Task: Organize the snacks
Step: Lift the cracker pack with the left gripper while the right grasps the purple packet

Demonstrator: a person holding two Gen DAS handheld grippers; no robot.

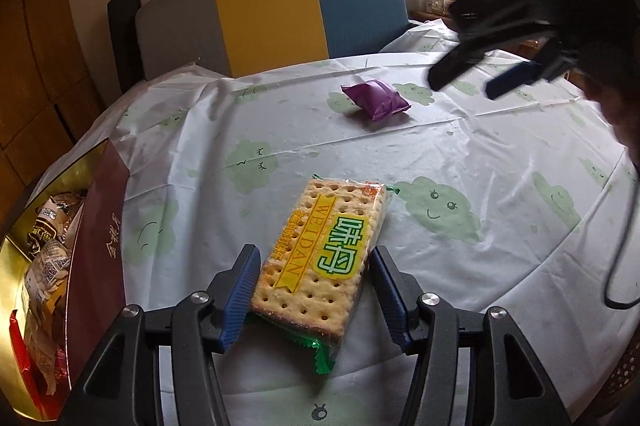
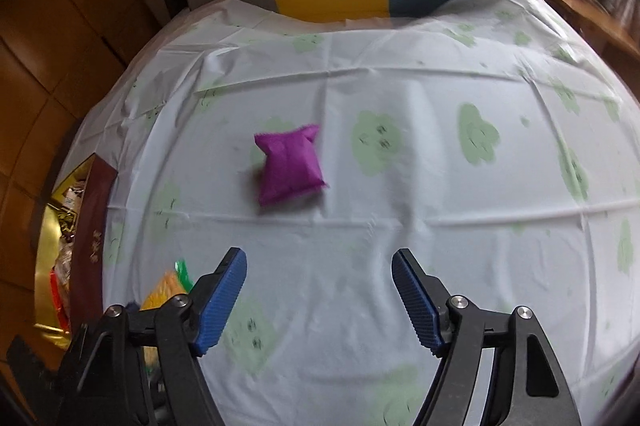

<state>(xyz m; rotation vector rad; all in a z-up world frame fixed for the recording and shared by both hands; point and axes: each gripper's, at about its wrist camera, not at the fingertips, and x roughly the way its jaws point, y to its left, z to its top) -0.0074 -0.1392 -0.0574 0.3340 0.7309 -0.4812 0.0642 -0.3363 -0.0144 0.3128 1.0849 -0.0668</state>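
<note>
The left gripper (image 1: 312,290) straddles the cracker packet (image 1: 320,250) near the tabletop's (image 1: 480,153) front edge, jaws apart. Next: close, then carry it to the box (image 1: 96,226) at the left edge.

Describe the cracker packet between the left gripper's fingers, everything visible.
The cracker packet is a flat, clear plastic wrap with green crimped ends, showing pale square crackers with pinholes. A yellow band reads WEIDAN beside a green label. It lies flat on the tablecloth, slightly angled, between the open blue pads of the left gripper; whether a pad touches it is unclear.
</note>
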